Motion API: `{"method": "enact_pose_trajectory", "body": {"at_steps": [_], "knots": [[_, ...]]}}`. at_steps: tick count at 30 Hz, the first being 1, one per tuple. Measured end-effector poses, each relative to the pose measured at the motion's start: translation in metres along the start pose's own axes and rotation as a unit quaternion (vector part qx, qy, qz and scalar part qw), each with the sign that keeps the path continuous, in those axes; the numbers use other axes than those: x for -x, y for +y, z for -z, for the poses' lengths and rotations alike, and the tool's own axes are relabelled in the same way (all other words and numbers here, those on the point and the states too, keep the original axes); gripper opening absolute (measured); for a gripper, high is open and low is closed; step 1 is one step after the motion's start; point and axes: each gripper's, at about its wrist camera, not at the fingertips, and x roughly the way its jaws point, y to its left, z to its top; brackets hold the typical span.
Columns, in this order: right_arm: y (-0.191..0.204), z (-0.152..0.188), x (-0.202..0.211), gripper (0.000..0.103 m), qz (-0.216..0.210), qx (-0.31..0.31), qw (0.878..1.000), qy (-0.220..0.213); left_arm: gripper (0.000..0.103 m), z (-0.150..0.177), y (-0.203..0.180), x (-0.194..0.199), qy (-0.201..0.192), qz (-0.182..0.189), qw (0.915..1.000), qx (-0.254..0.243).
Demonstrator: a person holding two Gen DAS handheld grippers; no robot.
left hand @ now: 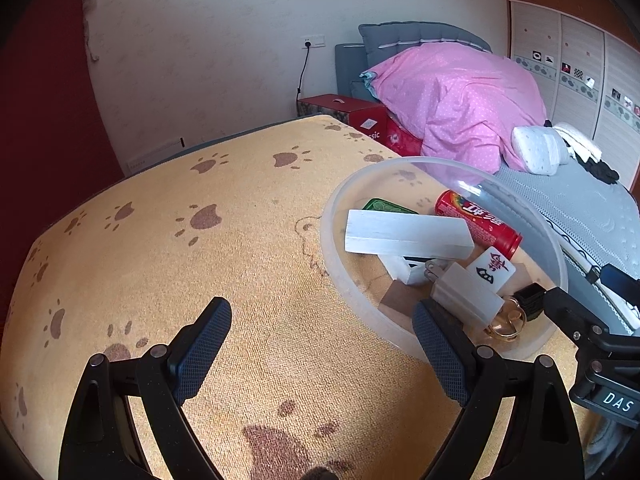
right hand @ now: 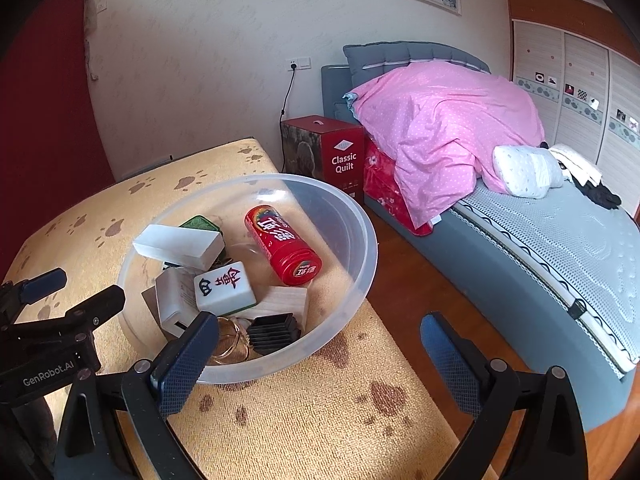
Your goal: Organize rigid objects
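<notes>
Paw-print cloth covers the surface (left hand: 240,240) ahead of our left tool (left hand: 322,344), bare of loose things; everything sits in the bowl (right hand: 360,216) between both tools. Left and right tool (right hand: 320,360) gape wide, empty. Sorting looks finished.

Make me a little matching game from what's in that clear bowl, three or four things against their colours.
Things:
1. can
2. mahjong tile
3. ribbed cap
4. tin

Colours:
A. black
B. green
C. red
D. white with red and black marks

Pairs: 1-C, 2-D, 3-A, 4-B. All lie in the clear bowl.
</notes>
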Motion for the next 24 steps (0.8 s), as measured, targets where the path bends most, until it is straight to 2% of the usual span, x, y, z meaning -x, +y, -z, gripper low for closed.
{"method": "enact_pose_trajectory", "body": {"at_steps": [9,24], "knots": [[0.006,0.003,0.000,0.103,0.009,0.014,1.000,0.006,0.094,0.004,0.000,0.003,0.004,0.002,1.0000,0.001],[0.016,0.008,0.009,0.103,0.037,0.044,0.998,-0.006,0.101,0.009,-0.002,0.003,0.007,-0.054,0.9983,-0.019]]}}
